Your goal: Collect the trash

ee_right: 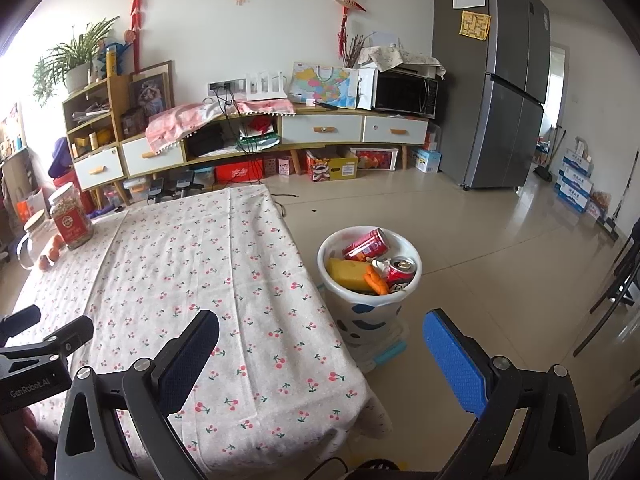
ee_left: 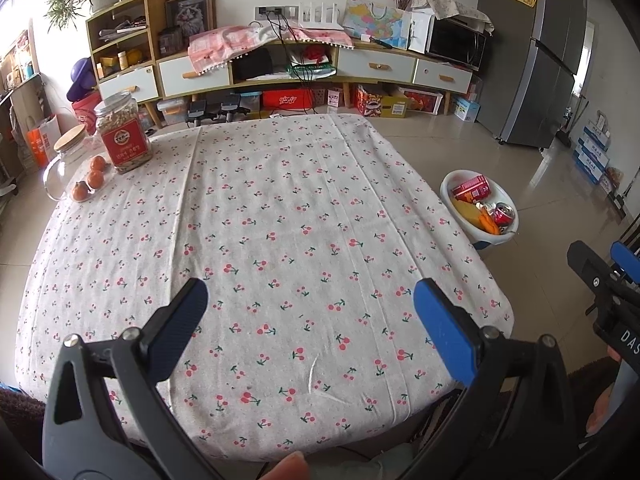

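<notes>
While both claws hang spread and empty, left gripper and right gripper over the tablecloth | trash sits in the bin beside table: cans, sponge | risk: mistaking jar or oranges for litter.

Bright daylight from the left; sharp centre, fisheye-bent edges, dark corners.

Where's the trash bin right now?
The white plastic trash bin stands on the tiled floor just off the table's right edge, right of centre in the right wrist view, holding red drink cans.
</notes>
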The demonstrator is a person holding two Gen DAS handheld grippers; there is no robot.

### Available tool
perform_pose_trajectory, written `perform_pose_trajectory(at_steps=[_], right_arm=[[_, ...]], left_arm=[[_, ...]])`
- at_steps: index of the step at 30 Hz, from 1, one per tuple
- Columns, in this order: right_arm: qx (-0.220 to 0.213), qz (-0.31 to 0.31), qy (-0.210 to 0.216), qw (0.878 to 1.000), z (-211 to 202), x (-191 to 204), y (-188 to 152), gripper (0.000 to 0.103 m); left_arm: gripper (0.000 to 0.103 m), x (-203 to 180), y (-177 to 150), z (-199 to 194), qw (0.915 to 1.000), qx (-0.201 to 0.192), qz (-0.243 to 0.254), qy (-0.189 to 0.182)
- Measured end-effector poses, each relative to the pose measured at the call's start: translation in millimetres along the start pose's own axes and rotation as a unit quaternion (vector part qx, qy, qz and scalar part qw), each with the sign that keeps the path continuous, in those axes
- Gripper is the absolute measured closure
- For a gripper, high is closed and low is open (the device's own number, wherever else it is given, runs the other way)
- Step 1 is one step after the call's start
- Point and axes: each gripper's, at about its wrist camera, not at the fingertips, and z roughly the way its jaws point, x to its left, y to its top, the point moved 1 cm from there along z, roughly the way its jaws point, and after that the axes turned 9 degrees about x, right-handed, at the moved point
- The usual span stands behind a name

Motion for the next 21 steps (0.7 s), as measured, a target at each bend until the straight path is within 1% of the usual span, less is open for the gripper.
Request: perform_pose_trajectory(at_steps=[21], right_arm=[[0.0, -0.002, 0.002, 1.0, 0.8, 4.6, -0.1, 0.0]], left_arm=[[0.001, -0.4, -0.1, -0.1, 1.0, 0.0, -0.001, -0.001]])
